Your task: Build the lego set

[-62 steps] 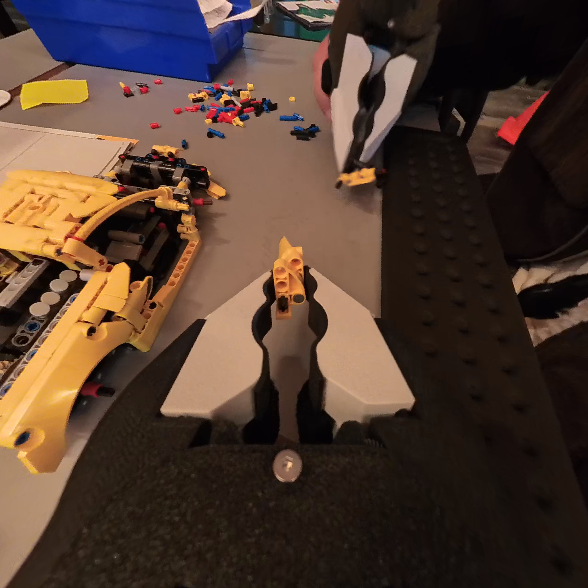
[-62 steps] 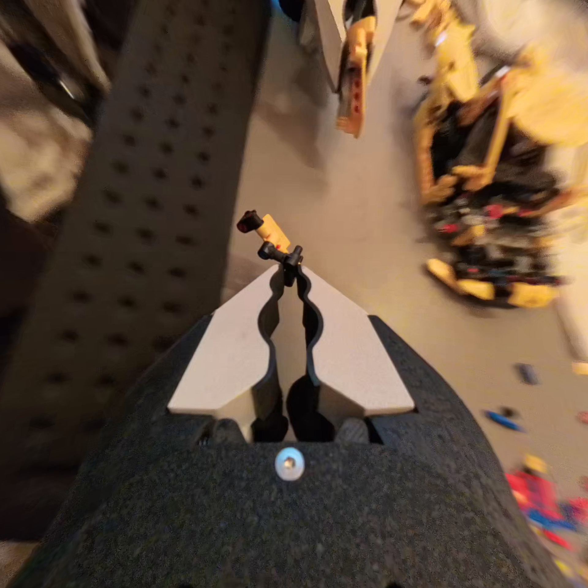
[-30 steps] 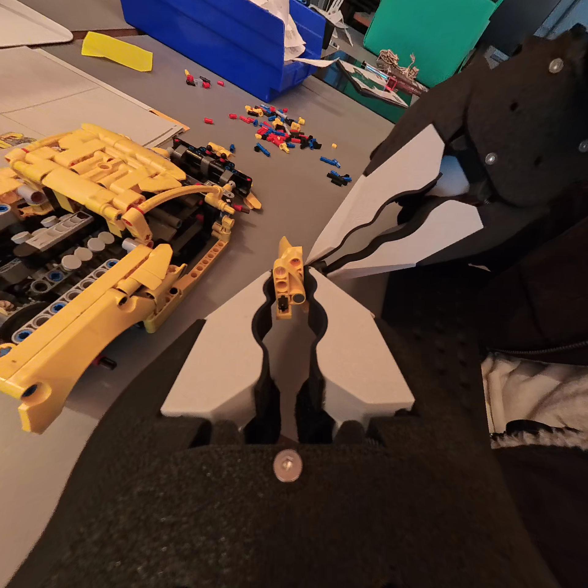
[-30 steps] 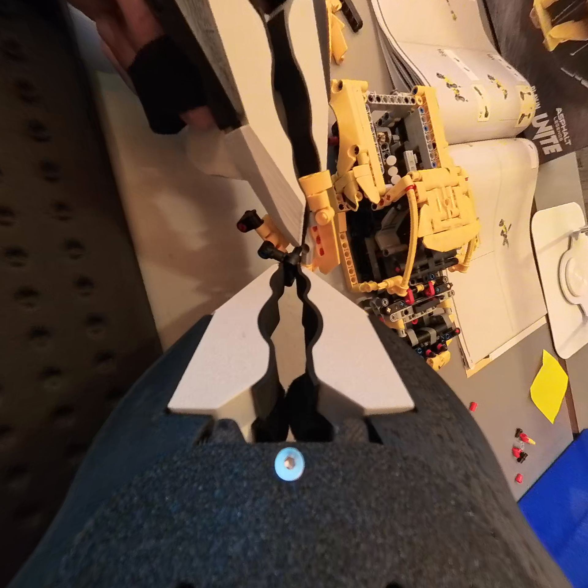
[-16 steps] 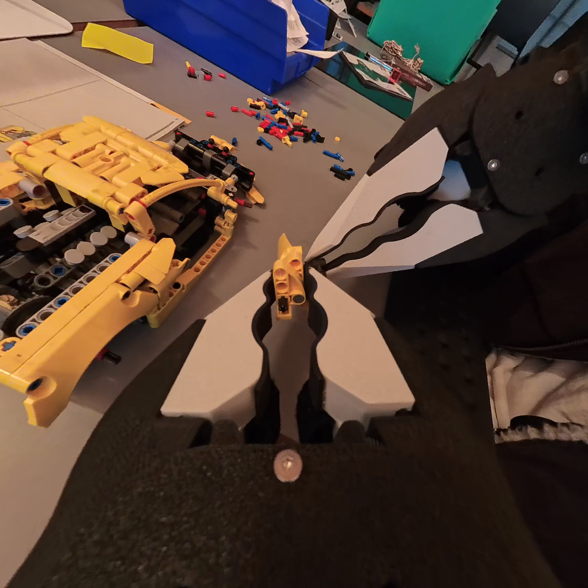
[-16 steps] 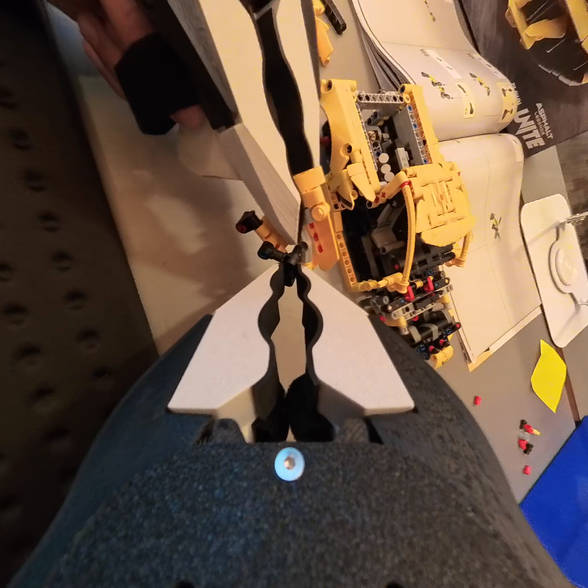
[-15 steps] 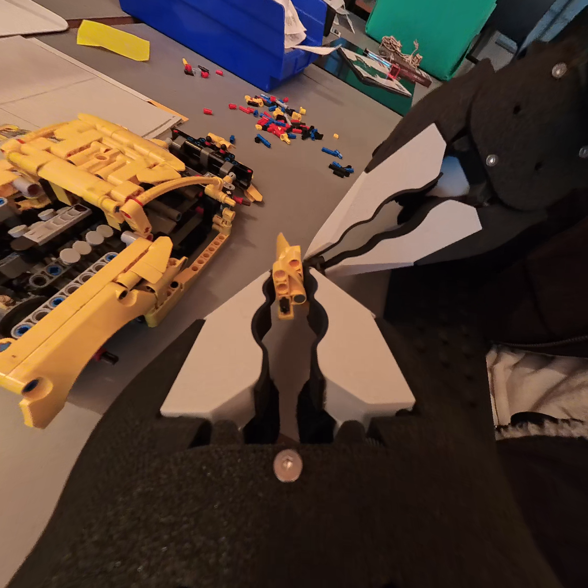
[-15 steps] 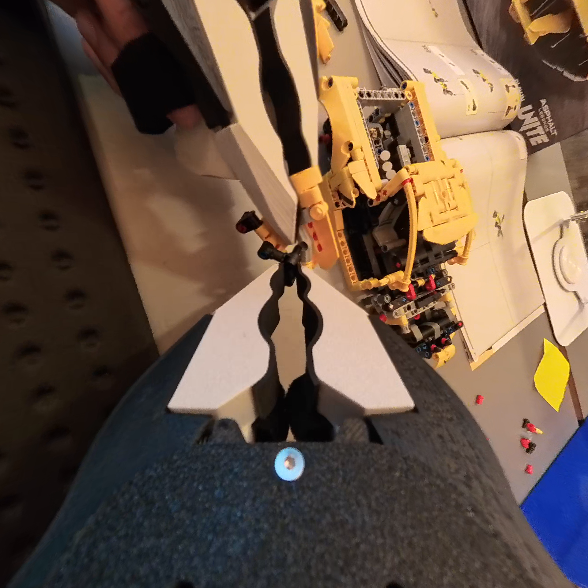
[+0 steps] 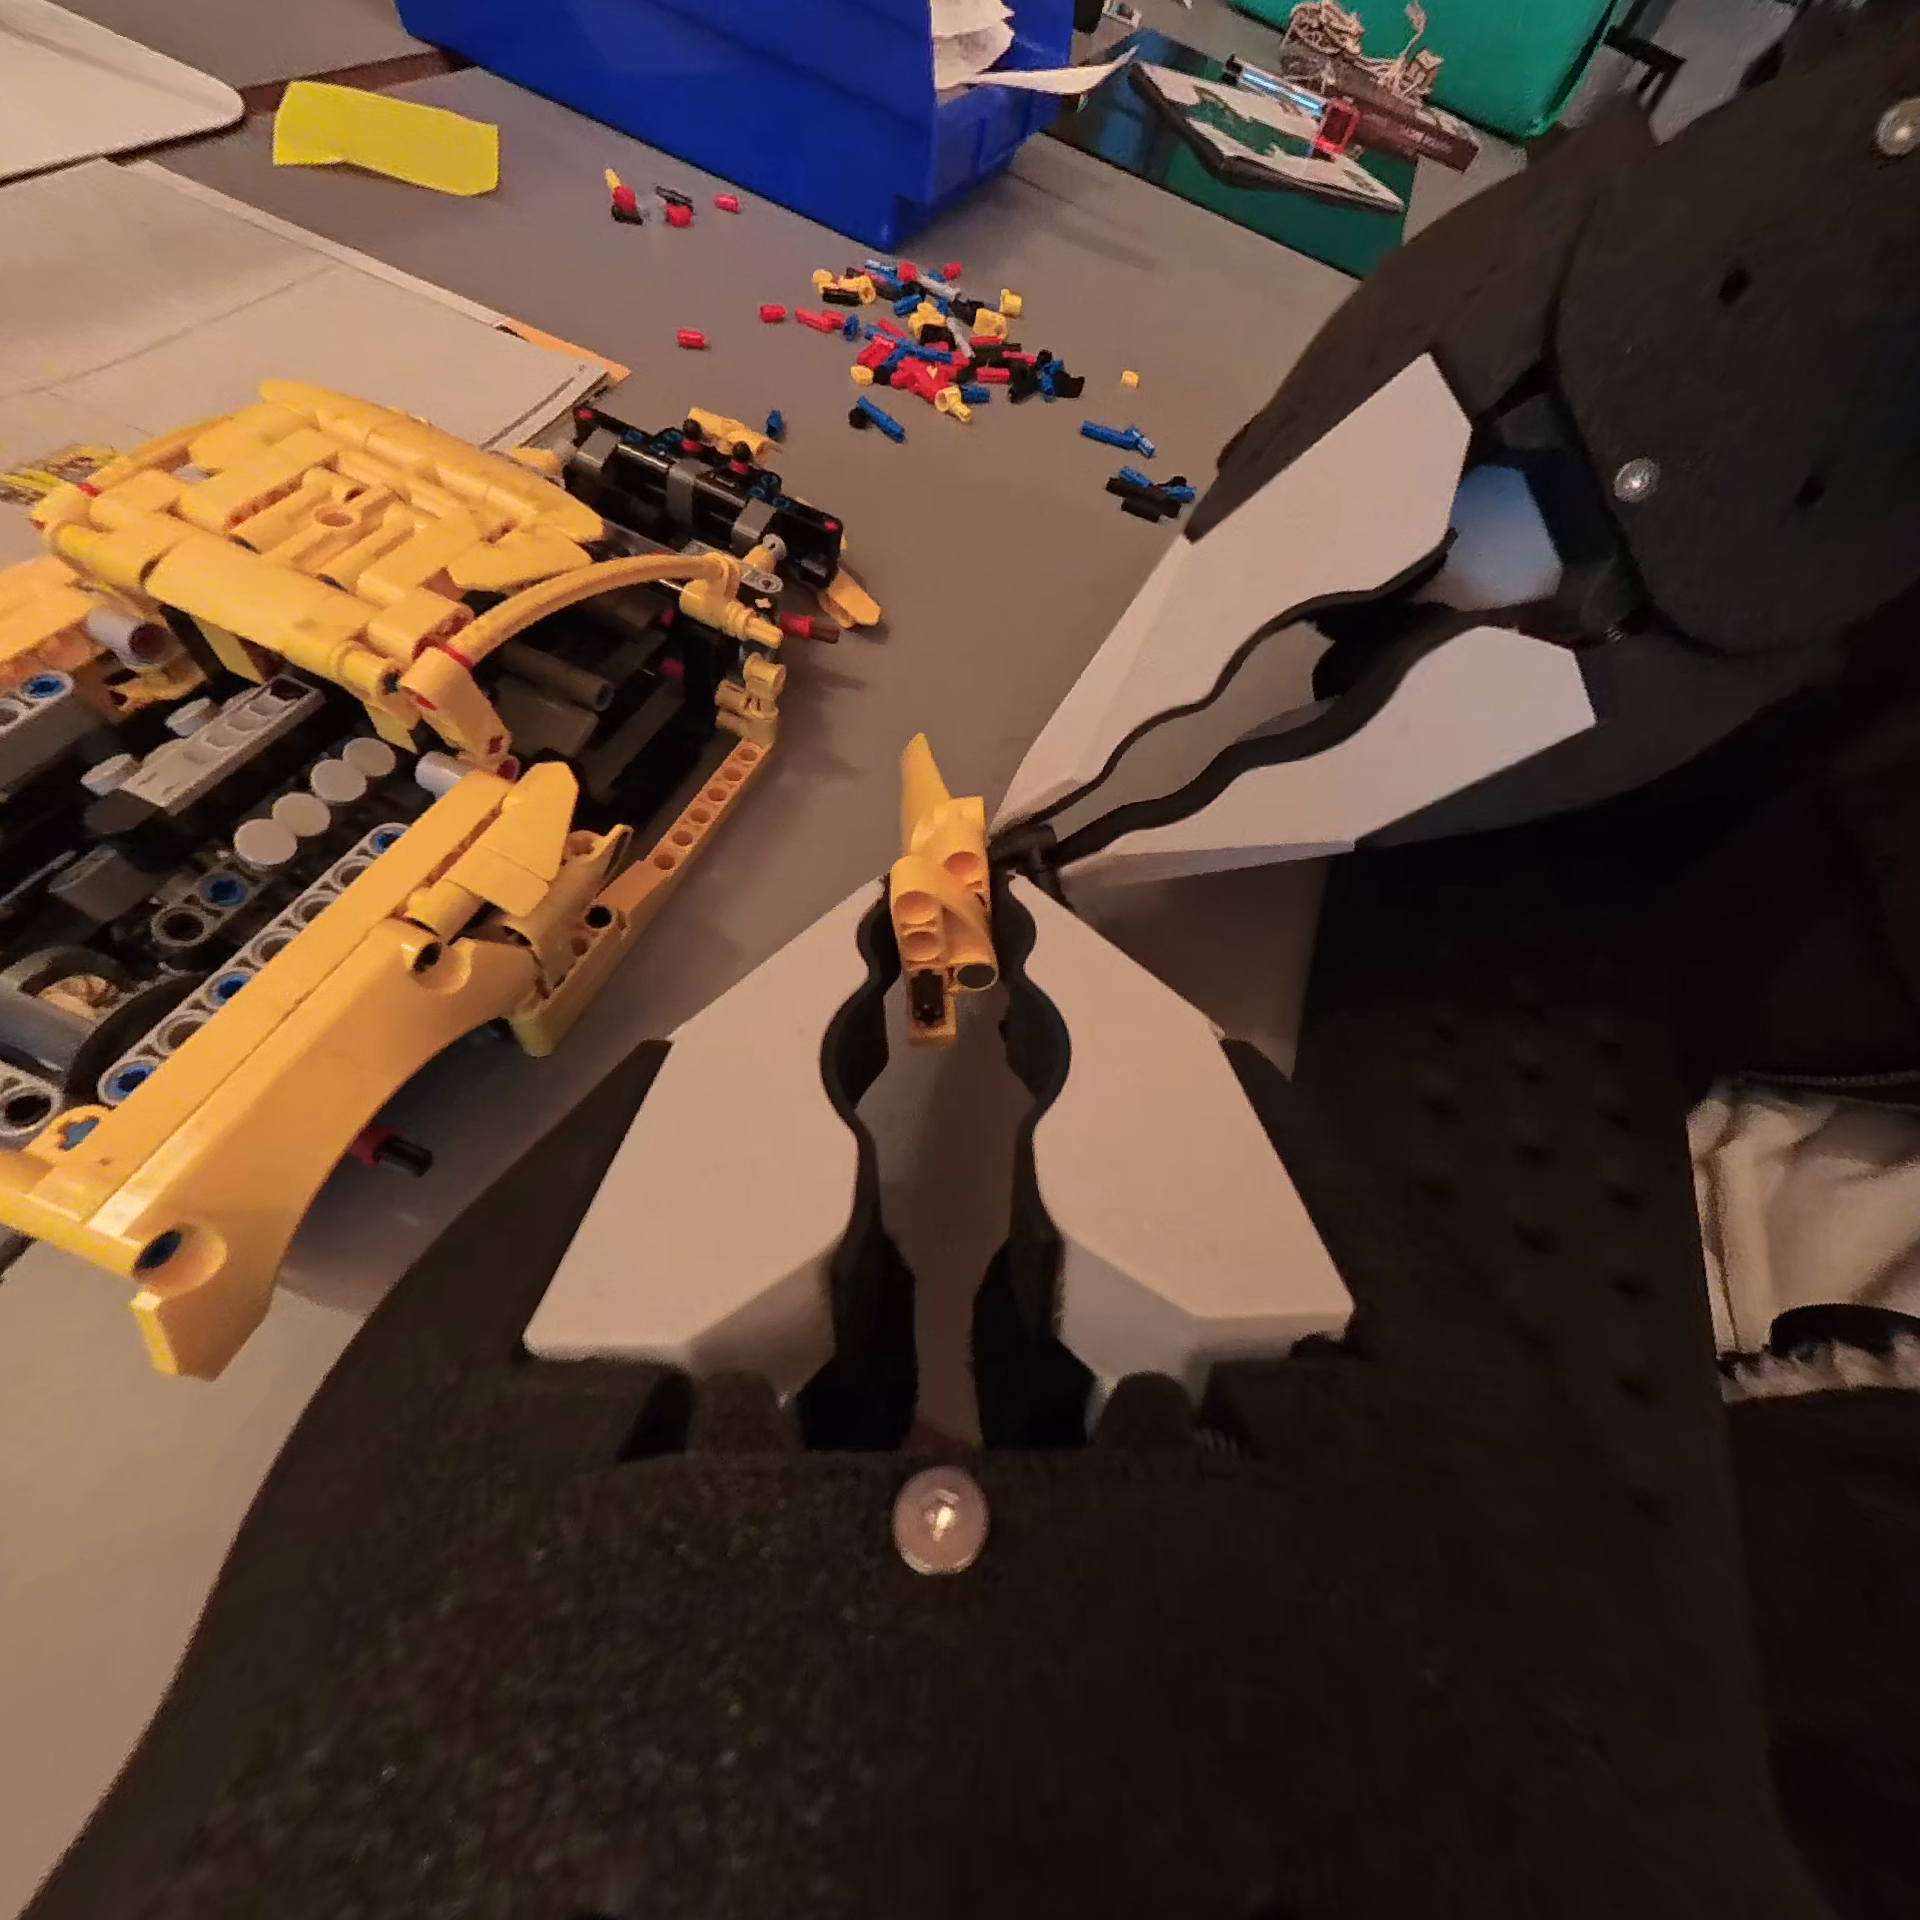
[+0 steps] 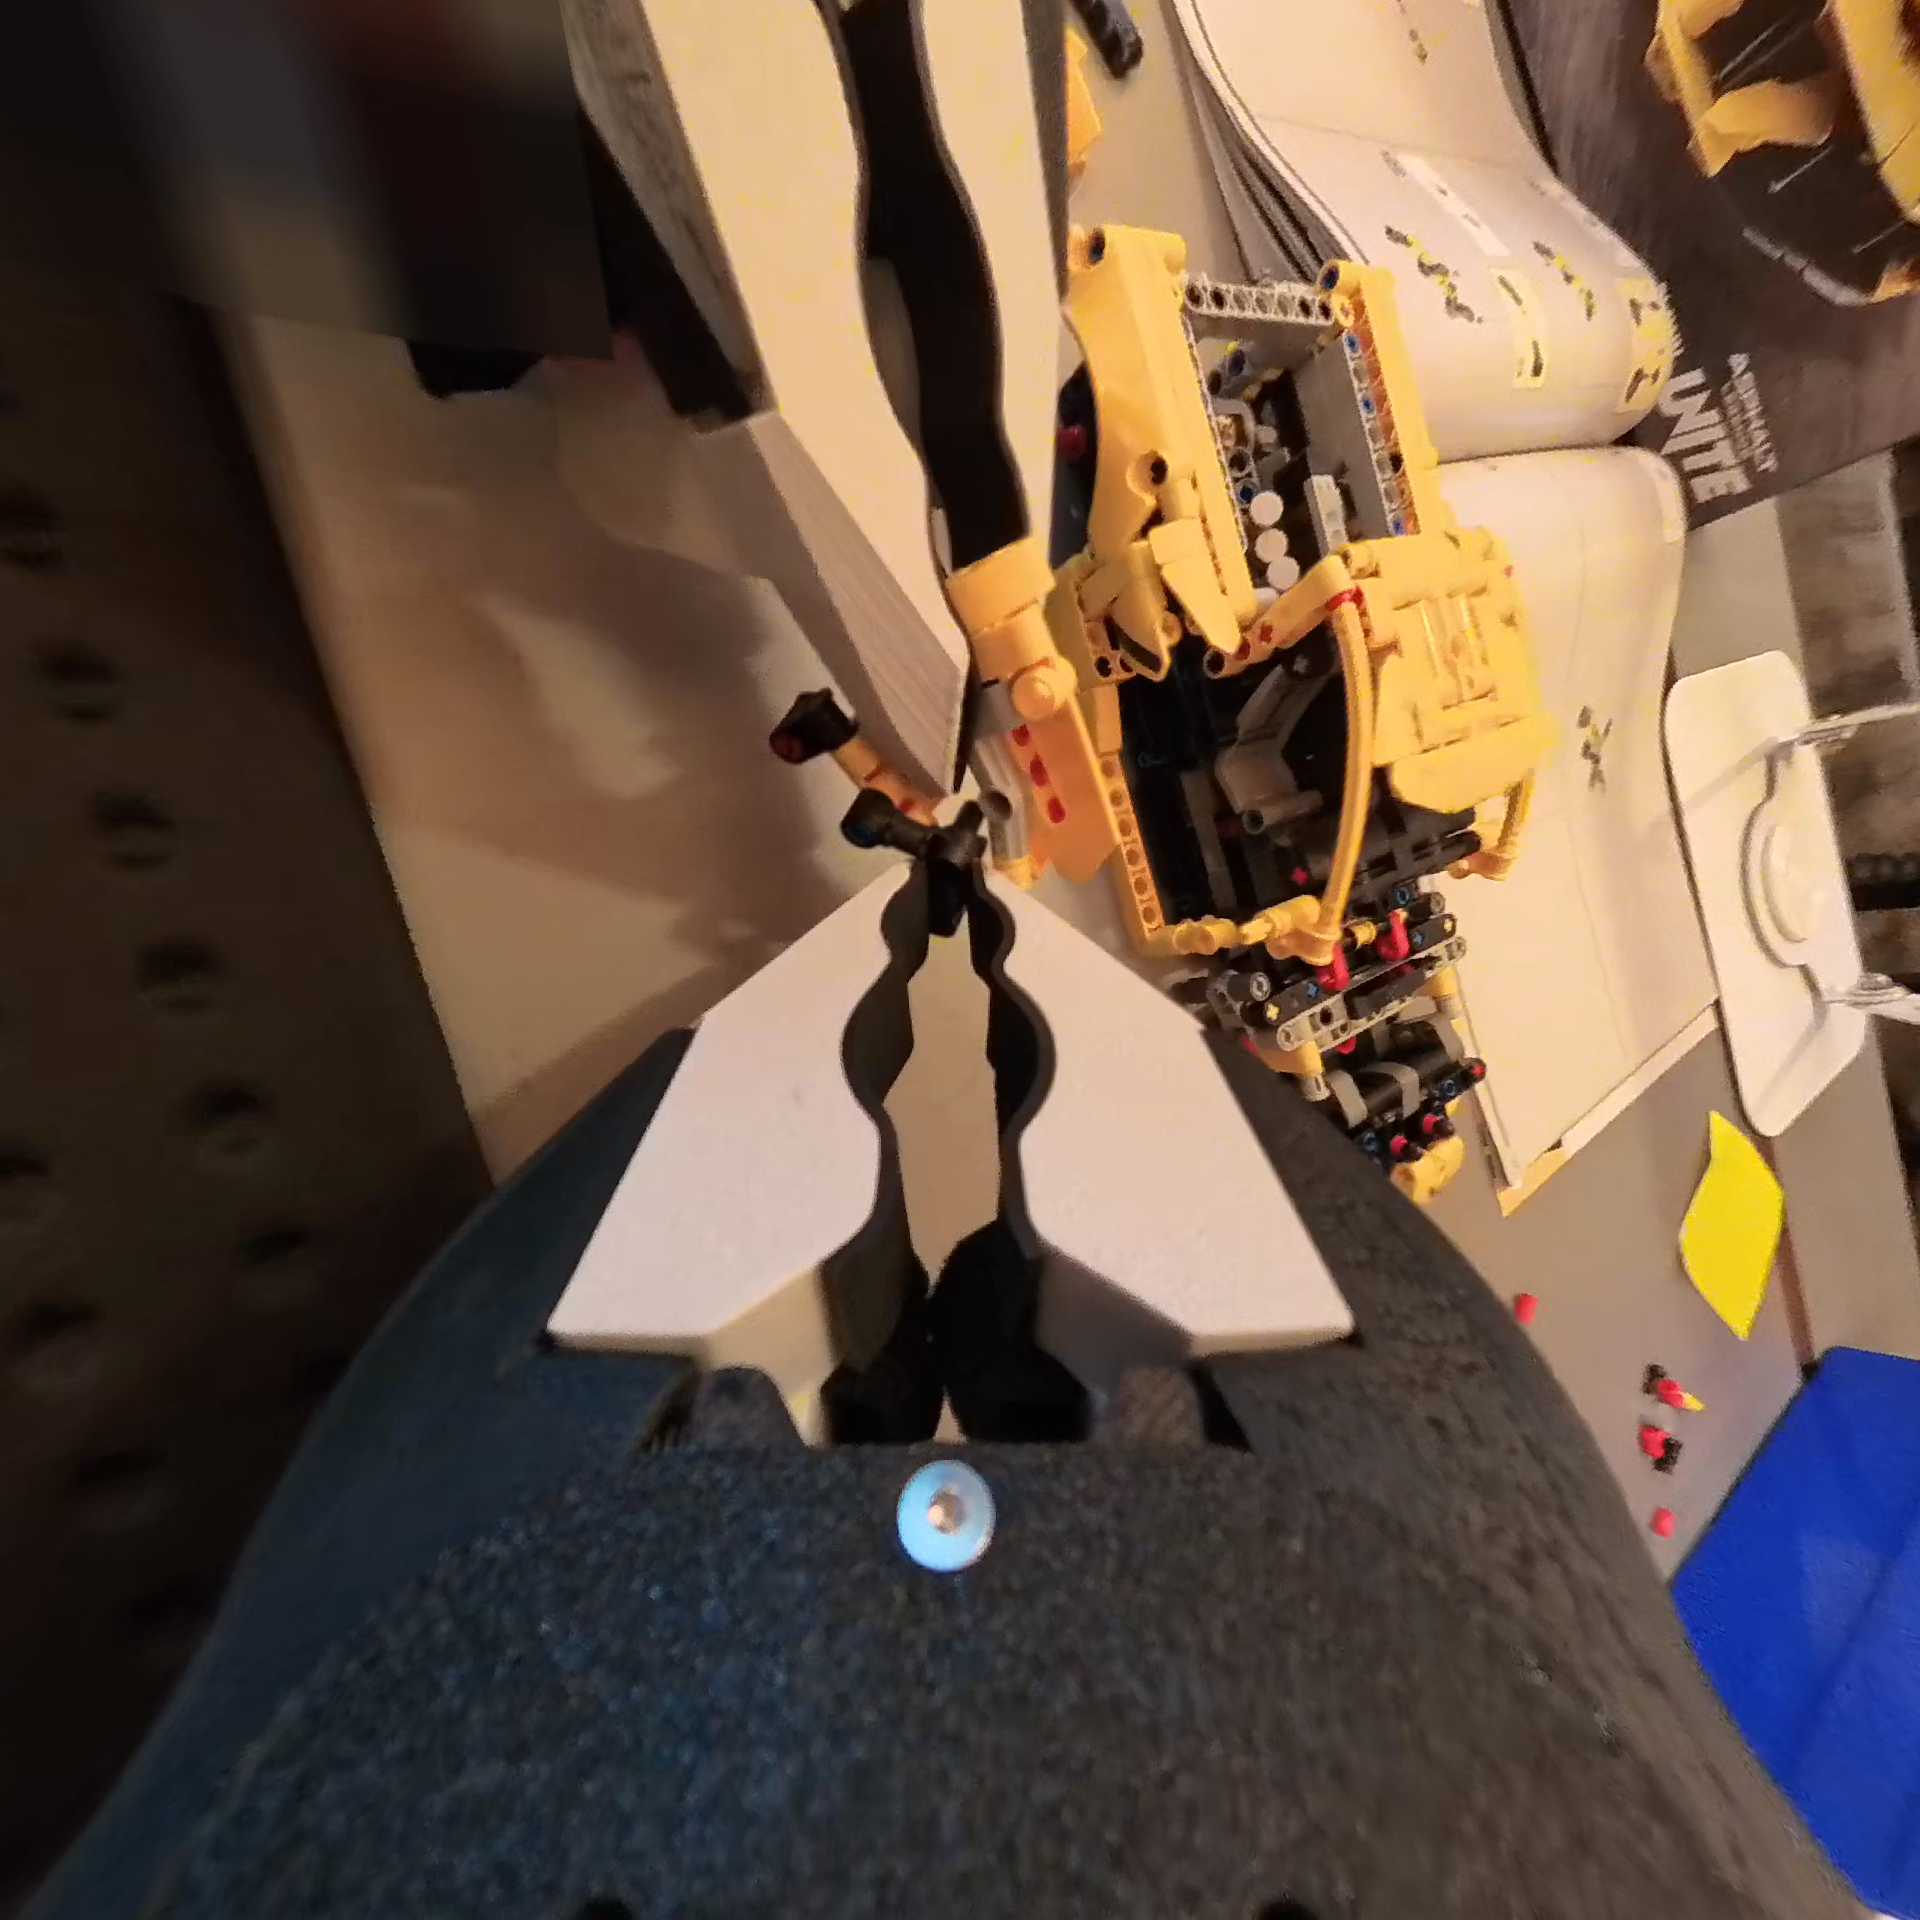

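1. Clamping a small yellow lego sub-assembly with round holes (image 9: 940, 894), the left gripper (image 9: 940, 914) has its grey fingers (image 9: 727, 1122) pressed together on the piece's sides, above the grey desk (image 9: 987, 582).
2. The right gripper (image 10: 948, 883) has its fingers (image 10: 1122, 1122) pinched on a small black lego connector piece (image 10: 935, 847) with a tan and red-tipped pin.
3. In the left wrist view the right gripper's tips (image 9: 1029, 842) meet the yellow sub-assembly from the right, touching or just beside it; I cannot tell which.
4. A large, partly built yellow and black lego car (image 9: 343, 769) lies on the desk to the left, partly on an open white instruction booklet (image 10: 1538, 935).
5. Farther off lie a scatter of small red, blue, black and yellow lego pins (image 9: 935, 348), a blue plastic bin (image 9: 748, 94) and a yellow paper scrap (image 9: 384, 140).
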Available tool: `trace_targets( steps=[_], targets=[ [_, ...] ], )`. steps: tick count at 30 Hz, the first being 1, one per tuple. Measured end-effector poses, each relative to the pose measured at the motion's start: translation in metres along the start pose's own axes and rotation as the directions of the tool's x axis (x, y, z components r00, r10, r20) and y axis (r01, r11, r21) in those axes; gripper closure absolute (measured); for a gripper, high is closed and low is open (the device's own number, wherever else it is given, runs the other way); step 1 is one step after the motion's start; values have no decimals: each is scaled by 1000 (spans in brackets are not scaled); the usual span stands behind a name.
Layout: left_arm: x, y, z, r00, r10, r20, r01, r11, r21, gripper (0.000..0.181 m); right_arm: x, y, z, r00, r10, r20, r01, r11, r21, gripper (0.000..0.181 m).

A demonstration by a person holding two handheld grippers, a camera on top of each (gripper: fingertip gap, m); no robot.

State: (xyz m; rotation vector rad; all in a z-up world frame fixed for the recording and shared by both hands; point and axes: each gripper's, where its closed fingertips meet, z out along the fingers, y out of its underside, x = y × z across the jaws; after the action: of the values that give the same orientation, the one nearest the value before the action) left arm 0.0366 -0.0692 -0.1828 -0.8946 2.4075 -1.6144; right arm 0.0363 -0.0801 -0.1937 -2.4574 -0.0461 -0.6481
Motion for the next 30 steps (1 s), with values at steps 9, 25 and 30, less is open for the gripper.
trace_targets(
  steps=[9,25,30],
  targets=[
    [-5,6,0,1000,-23,8,24,999,-37,165,0,-2,1,999,-30,-43,30,1000,-5,175],
    [-22,8,-3,998,-19,59,21,999,-37,165,-13,22,18,970,240,35,-240,971,-24,175],
    [-16,1,-6,999,-43,16,43,999,3,165,-23,9,5,909,354,220,-369,929,31,154]
  ],
)
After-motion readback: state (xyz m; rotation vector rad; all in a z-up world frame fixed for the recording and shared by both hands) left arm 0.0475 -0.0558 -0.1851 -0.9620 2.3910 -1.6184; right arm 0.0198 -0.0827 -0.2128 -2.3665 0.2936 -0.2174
